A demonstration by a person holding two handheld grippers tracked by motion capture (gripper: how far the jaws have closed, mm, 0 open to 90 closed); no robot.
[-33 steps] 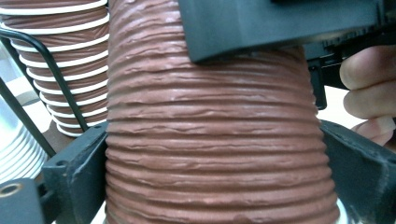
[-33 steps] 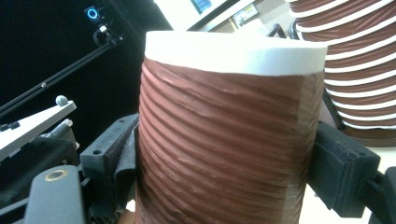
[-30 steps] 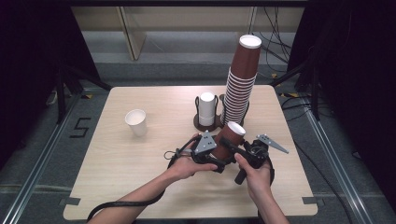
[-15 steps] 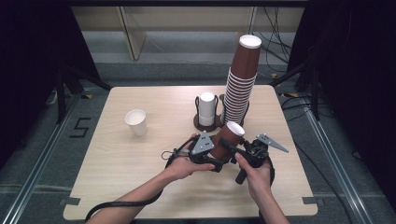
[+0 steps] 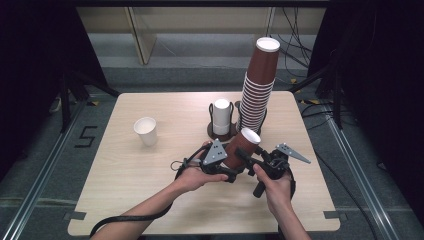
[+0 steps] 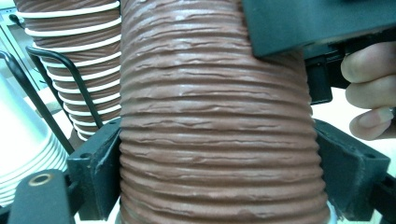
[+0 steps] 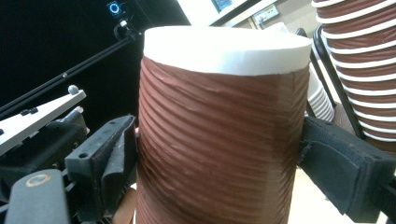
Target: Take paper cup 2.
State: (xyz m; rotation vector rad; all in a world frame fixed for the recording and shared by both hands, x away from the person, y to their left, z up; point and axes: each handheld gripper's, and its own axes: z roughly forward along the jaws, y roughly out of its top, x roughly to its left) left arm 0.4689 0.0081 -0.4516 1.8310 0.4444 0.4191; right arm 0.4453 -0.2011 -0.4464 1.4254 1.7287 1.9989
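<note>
A: Position of the brown ribbed cup?

B: Held off the table between both grippers, over the near half, right of centre, tilted with its white rim toward the far right corner. Just beyond it stands the tall stack of brown cups in a wire holder, beside a shorter stack of white cups.

A: Left gripper?

B: Jaws have just been closing; in the left gripper view both pads press the cup's ribbed wall.

A: Right gripper?

B: Jaws have just been opening. In the right gripper view they flank the cup; the right pad touches it, the left sits at its wall.

A: Other items?

B: A single white cup stands upright toward the left edge, well apart.
</note>
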